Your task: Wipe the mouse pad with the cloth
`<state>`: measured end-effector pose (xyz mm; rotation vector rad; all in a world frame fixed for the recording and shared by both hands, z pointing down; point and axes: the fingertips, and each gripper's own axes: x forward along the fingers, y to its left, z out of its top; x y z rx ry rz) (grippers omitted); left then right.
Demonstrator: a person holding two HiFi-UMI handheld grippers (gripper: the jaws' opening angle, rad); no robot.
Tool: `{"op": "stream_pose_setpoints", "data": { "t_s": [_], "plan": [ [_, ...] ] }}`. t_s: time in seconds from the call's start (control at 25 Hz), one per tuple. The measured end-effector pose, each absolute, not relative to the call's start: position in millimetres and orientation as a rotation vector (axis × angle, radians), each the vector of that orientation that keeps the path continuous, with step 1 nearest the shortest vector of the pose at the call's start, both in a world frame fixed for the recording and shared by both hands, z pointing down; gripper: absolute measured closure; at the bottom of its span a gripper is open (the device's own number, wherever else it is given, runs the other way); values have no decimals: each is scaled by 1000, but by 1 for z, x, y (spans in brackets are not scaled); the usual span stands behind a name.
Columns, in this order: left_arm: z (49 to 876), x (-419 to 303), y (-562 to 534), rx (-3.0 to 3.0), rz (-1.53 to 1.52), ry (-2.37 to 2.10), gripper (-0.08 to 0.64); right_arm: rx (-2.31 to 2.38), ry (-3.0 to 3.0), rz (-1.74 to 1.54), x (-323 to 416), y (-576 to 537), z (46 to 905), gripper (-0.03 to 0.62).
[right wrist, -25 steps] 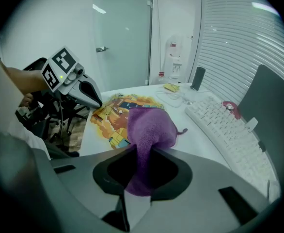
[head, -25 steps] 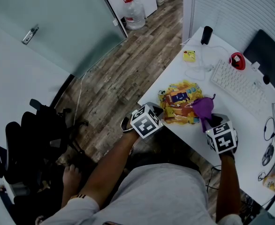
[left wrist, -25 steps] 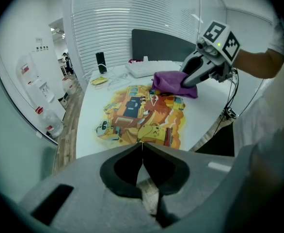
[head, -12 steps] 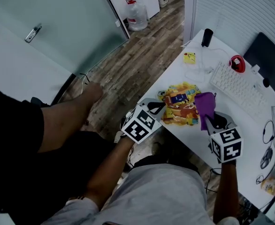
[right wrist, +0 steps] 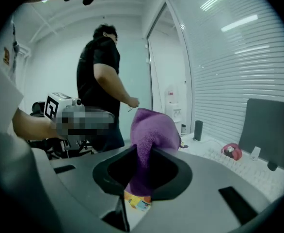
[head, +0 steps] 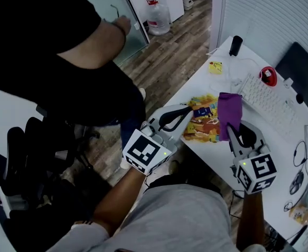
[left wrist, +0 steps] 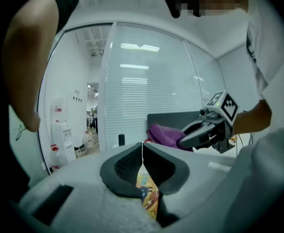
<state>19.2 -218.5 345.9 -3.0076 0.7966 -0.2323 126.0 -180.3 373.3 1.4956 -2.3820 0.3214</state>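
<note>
The colourful printed mouse pad (head: 202, 124) lies near the front edge of the white desk (head: 280, 140). My right gripper (head: 233, 131) is shut on a purple cloth (head: 229, 108), which hangs over the pad's right side. In the right gripper view the cloth (right wrist: 154, 127) bulges up out of the shut jaws of that gripper (right wrist: 143, 155). My left gripper (head: 187, 111) is shut, its tips at the pad's left edge. In the left gripper view the jaws of this gripper (left wrist: 142, 152) meet, and a strip of the pad (left wrist: 149, 194) shows in the gap below them.
A white keyboard (head: 267, 103), a red object (head: 268, 76), a black cylinder (head: 236, 45) and a yellow item (head: 215, 66) lie further back on the desk, by a dark monitor (head: 301, 67). A person in black (head: 64, 56) stands close on the left. A black chair (head: 22, 161) is lower left.
The person in black has walked in from the left and now fills the upper left. My left gripper has moved up to the pad's edge. The cloth has shifted further over the pad.
</note>
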Motion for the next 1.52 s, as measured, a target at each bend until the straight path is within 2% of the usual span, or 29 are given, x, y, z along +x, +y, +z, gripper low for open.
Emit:
{"op": "stream_pose_setpoints", "data": {
  "t_s": [0.56, 1.52],
  "plan": [
    [290, 2, -195, -2944, 179, 851, 543, 1480, -2735, 6, 81, -168, 310, 522],
    [275, -8, -167, -2906, 255, 809, 543, 1447, -2883, -203, 58, -138, 282, 522]
  ]
}}
